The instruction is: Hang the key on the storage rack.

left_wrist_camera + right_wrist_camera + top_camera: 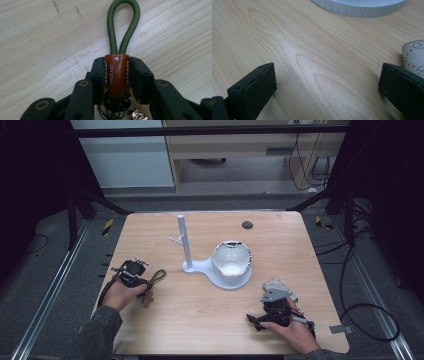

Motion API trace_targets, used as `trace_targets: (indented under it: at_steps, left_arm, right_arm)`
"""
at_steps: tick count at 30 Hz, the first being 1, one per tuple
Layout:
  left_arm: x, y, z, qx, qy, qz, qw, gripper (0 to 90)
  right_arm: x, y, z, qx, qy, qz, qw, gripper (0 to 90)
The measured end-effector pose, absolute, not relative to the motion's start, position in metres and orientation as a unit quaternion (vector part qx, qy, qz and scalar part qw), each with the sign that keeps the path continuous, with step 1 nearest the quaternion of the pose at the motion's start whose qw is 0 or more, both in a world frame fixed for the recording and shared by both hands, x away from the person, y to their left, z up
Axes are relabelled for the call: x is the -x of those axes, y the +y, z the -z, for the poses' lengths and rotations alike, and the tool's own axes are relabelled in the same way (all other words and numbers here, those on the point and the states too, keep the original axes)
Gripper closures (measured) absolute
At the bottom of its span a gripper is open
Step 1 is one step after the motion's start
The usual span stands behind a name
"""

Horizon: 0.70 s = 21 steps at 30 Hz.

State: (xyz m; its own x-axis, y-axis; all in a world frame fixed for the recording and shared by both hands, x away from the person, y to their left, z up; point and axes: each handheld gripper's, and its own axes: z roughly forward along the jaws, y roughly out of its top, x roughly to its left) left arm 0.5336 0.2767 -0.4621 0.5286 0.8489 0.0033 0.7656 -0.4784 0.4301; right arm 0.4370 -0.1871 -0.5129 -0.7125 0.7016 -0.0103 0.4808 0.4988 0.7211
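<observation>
A keychain lies on the wooden table (200, 320) at the left, with a green cord loop (123, 25) and a brown leather tab (116, 75). My left gripper (116, 67) is shut on it, one pad against each side of the tab. The loop sticks out past the fingertips, and black key rings (112, 110) and a small metal charm hang behind. In the high view the left gripper (146, 285) rests low on the table with the loop (159, 275) pointing right. My right gripper (270, 307) rests near the front right; its jaws (327, 75) stand wide open over bare wood.
A white stand with an upright post (184, 242) and a flat base (359, 10) sits mid-table, with a white bowl (231, 260) on the base. A pale patterned cloth (276, 282) (414, 55) lies beside the right gripper's outer jaw. A dark round grommet (247, 224) is at the back.
</observation>
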Motion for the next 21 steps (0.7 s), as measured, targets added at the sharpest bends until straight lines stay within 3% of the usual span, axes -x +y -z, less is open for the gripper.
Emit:
trace_targets:
  at_steps: [21]
  left_arm:
    - [-0.483,0.275,0.415,-0.83,0.424,-0.178,0.314,65.6]
  right_arm:
    - [-0.437,-0.187,0.513,-0.347,0.852,-0.361,0.153,1.5]
